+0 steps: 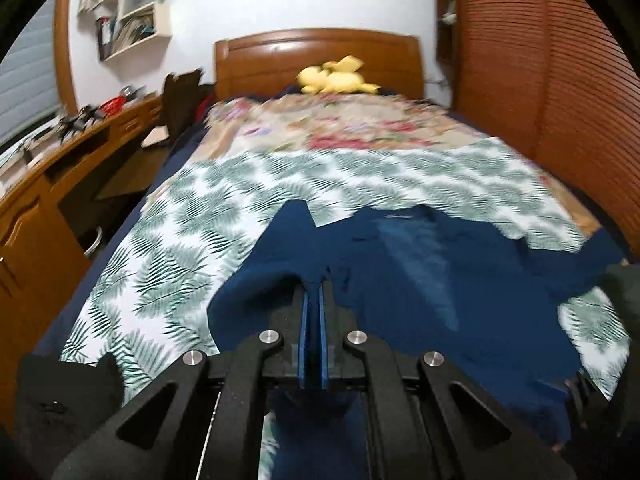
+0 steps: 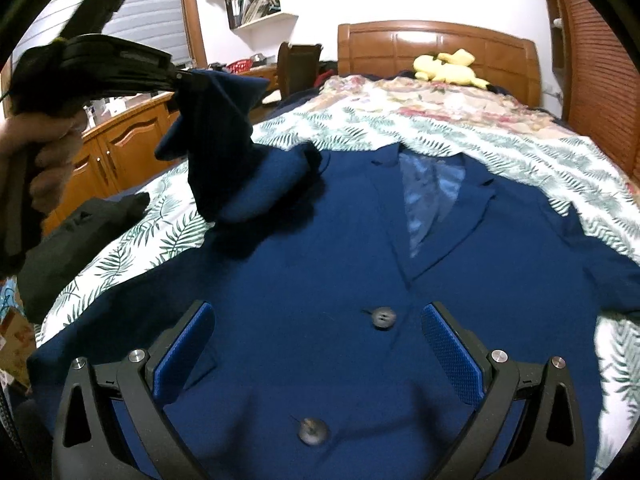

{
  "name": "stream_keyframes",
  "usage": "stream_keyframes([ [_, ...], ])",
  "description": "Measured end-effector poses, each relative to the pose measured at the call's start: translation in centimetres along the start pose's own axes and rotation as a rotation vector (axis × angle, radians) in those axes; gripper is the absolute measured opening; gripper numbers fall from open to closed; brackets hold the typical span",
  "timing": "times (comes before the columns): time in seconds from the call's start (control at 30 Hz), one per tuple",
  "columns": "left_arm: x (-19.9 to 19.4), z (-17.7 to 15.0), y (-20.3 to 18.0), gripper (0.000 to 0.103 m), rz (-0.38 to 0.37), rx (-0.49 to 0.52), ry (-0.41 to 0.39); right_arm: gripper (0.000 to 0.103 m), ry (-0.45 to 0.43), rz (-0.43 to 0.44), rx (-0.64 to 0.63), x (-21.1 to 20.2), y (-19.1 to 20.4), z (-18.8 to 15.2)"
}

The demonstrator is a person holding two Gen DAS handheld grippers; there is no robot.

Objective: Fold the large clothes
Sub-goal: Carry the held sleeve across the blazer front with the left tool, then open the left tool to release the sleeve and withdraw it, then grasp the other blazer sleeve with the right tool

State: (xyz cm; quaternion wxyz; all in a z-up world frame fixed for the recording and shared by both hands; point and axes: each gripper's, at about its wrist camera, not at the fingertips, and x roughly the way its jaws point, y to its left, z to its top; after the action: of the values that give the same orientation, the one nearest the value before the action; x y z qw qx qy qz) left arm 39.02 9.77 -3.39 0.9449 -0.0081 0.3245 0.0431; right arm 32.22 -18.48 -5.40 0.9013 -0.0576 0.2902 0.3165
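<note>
Jaws of the left gripper [image 1: 314, 292] clamp a sleeve [image 2: 224, 136] of the navy jacket [image 2: 340, 248]; the right gripper [image 2: 318, 336] hangs wide open above its buttons.

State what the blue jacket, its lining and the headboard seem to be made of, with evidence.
Blue jacket: matte woven suiting, probably wool or polyester; no sheen.
Lining: paler, glossy, satin-like synthetic.
Headboard: varnished wood; grain and highlights show.

Bed [image 2: 440, 46]: wooden headboard. Leaf-print sheet [image 2: 400, 128] over the near part, floral cover [image 2: 440, 100] beyond it. On the sheet: navy jacket [image 2: 340, 248], front up, buttons showing; dark cloth [image 2: 80, 232] at the left edge. Yellow plush [image 2: 448, 68] by the headboard.
</note>
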Motion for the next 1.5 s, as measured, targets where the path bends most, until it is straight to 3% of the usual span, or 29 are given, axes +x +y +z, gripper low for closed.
stream_keyframes([
  [0.2, -3.0, -1.4, -4.6, 0.005, -0.087, 0.047, -0.022, 0.103, -0.021, -0.042, 0.062, -2.2, -3.0, -0.5],
  [0.37, -4.4, -3.6, -7.3, 0.005, -0.094, 0.091, -0.045, 0.103, -0.040, -0.088, 0.086, -3.8, -4.8, -1.0],
  [0.67, -5.5, -7.3, -9.1, 0.006, -0.134, 0.049, -0.037, 0.103, -0.069, -0.098, 0.128, -4.4, -4.5, -0.7],
  [0.77, -5.9, -8.7, -8.7, 0.015, -0.157, 0.029, -0.039, 0.103, -0.066, -0.083, 0.109, -4.2, -3.8, -1.0],
  [0.83, -6.5, -9.4, -8.3, 0.032, -0.157, 0.021, -0.067, 0.103, -0.061, -0.072, 0.095, -3.8, -3.1, -1.1],
  [0.9, -7.3, -10.2, -7.9, 0.056, -0.136, 0.025, -0.095, 0.103, -0.054, -0.065, 0.090, -3.4, -2.9, -1.2],
  [1.0, -8.2, -10.7, -7.0, 0.075, -0.120, 0.028, -0.122, 0.103, -0.047, -0.050, 0.089, -2.7, -2.8, -0.9],
  [1.23, -8.7, -12.4, -4.1, 0.075, -0.090, 0.009, -0.107, 0.099, -0.012, 0.053, 0.048, -0.5, -1.6, -0.2],
  [1.4, -8.8, -13.3, -2.1, 0.075, -0.063, -0.012, -0.089, 0.082, 0.034, 0.162, -0.045, 1.3, 1.2, -0.5],
  [1.5, -9.4, -13.8, -0.9, 0.075, -0.055, -0.035, -0.090, 0.078, 0.069, 0.213, -0.117, 2.9, 3.3, -0.6],
])
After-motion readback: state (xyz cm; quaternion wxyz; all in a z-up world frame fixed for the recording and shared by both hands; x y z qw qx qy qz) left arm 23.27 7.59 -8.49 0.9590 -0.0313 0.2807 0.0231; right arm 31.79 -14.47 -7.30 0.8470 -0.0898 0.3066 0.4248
